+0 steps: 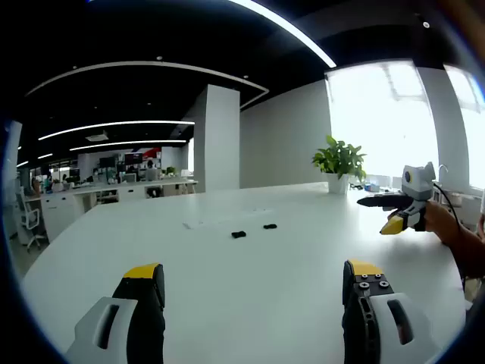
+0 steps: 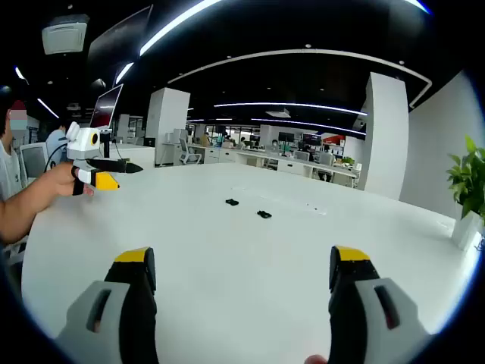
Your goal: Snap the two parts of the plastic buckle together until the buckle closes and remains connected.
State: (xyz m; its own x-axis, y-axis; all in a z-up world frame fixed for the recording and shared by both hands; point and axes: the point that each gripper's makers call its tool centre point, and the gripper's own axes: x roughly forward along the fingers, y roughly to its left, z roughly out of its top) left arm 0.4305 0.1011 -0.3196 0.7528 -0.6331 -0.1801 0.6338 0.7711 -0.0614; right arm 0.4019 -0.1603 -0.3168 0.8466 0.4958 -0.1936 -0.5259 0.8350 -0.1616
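White office surface [image 1: 227, 303], both buckle parts lying apart at its far middle.
Left buckle part [image 1: 239, 234] and right buckle part [image 1: 270, 226] sat untouched; left hand-held gripper [image 1: 254, 277] and right hand-held gripper [image 2: 242, 265] were spread, holding nothing.

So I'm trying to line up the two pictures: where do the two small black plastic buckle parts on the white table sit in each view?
Left gripper view: the two small black plastic buckle parts lie apart, side by side on the white table, just left of centre, beyond the open jaws.
Right gripper view: the same pair lies just above centre, beyond the open jaws.
Shared landmark: the green potted plant, near the right edge in both.
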